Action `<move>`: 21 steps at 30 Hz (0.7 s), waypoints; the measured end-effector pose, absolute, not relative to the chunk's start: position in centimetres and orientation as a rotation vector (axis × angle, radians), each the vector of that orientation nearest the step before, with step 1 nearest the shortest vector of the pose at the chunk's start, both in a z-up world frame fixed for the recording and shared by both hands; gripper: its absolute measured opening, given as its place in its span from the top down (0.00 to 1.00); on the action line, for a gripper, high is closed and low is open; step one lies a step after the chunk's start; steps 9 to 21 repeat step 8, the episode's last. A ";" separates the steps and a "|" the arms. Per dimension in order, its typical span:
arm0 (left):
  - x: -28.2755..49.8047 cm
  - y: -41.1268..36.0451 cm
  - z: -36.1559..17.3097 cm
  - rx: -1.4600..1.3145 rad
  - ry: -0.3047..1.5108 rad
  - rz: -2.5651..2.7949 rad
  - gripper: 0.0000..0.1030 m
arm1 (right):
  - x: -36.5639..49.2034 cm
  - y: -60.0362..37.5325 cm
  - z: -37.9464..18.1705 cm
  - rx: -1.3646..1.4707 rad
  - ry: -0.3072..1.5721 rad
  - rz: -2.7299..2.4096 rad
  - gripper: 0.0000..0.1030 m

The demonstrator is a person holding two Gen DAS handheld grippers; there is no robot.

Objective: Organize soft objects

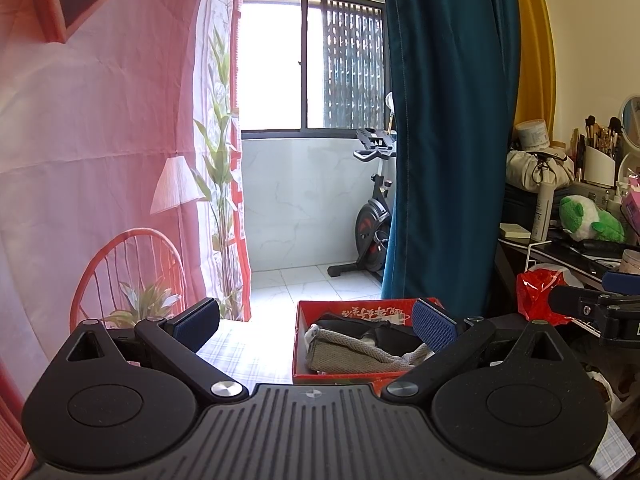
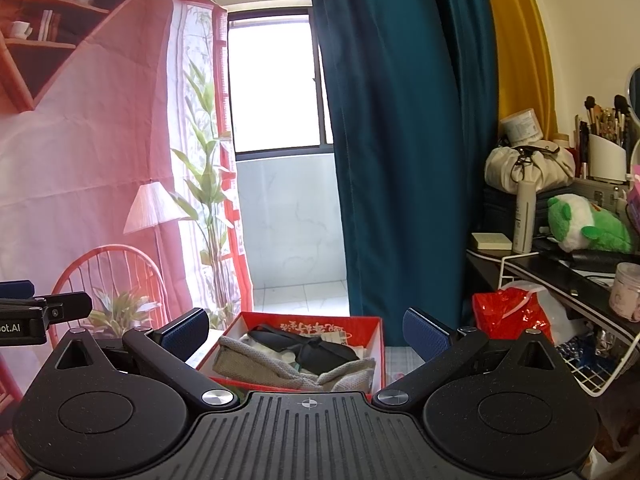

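A red cardboard box [image 1: 306,322] [image 2: 374,334] stands on the checked tablecloth just ahead of both grippers. Inside lie a grey knitted cloth [image 1: 352,354] [image 2: 280,368] and a black soft item [image 1: 384,334] [image 2: 316,350]. My left gripper [image 1: 316,328] is open, held above the box's near left side, with nothing between its blue pads. My right gripper [image 2: 306,332] is open too and hangs over the box's near edge, empty. Part of the right gripper [image 1: 600,304] shows at the right edge of the left wrist view. A green and white plush toy [image 2: 584,224] [image 1: 588,220] lies on the dark desk at the right.
A teal curtain [image 2: 400,140] hangs right behind the box. The cluttered desk [image 2: 560,268] carries a beige drawstring bag [image 2: 528,168], a bottle, brushes and a jar. A red plastic bag [image 2: 508,312] and a white wire basket [image 2: 592,368] sit below it. A pink printed backdrop [image 1: 100,140] fills the left.
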State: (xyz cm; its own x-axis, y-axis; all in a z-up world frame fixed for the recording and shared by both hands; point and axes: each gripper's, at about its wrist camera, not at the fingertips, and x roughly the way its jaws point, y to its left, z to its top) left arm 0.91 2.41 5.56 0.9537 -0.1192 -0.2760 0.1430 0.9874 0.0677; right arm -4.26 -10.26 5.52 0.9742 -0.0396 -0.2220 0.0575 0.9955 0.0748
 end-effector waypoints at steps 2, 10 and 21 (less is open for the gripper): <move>0.9 2.4 5.6 0.087 0.275 -0.133 0.00 | -4.3 -10.2 5.5 0.082 0.223 -0.050 0.00; 1.1 2.5 5.6 0.081 0.276 -0.132 0.00 | -4.3 -10.2 5.4 0.083 0.225 -0.050 0.00; 1.1 2.5 5.6 0.081 0.276 -0.132 0.00 | -4.3 -10.2 5.4 0.083 0.225 -0.050 0.00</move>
